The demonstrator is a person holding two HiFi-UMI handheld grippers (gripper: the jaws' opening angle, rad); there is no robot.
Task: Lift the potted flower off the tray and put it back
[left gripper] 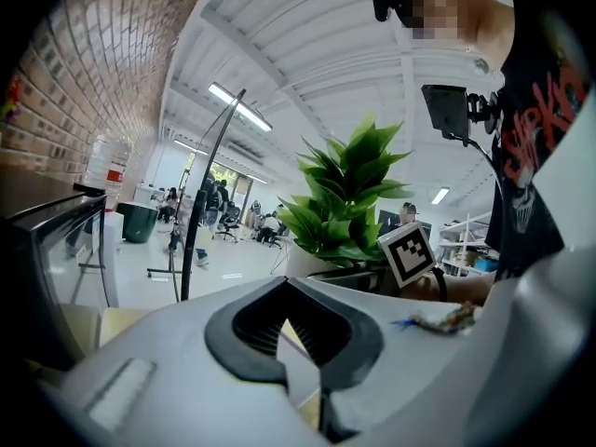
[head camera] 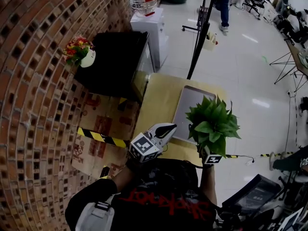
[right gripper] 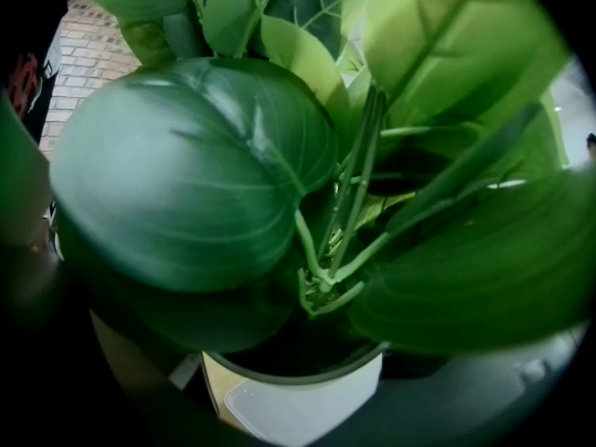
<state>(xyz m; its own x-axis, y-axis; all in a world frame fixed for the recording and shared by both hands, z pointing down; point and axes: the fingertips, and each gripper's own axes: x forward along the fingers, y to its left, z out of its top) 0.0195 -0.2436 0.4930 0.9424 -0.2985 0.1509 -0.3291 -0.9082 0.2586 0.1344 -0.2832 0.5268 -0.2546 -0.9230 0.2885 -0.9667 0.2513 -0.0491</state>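
Potted flower: The potted flower point(head camera: 214, 124) is up in the air in front of the person, its leaves over the near right corner of the tray point(head camera: 185, 105). It looks upright.
Right gripper: The right gripper point(head camera: 208, 154) holds the flower from below the leaves. Its own view shows the pot rim close up between dark jaw shapes, so the jaws read as clamped on the pot.
Tray: It is pale and rectangular, and it lies bare on the yellowish table point(head camera: 159, 100).
Left gripper: The left gripper point(head camera: 169, 128) hovers just left of the flower, over the table's near edge. Its jaws are closed together with nothing between them.
Step in hand: The lift looks done, judging by how high the flower sits against the tray. Putting it back comes next.
Next move: It calls for carrying the pot forward over the bare middle of the tray, keeping it level, and lowering it until the base sits flat inside the rim. Only then should the jaws open.
Hidden from the head view: Leaves cover the pot and the right gripper's jaw tips.
Hidden from the right gripper view: Big leaves point(right gripper: 186, 175) fill the picture. The grip points on the pot wall are lost in shadow.
Cannot tell: No view shows the gap between the pot's base and the tray.
Surroundings: A brick wall point(head camera: 33, 105) stands to the left.
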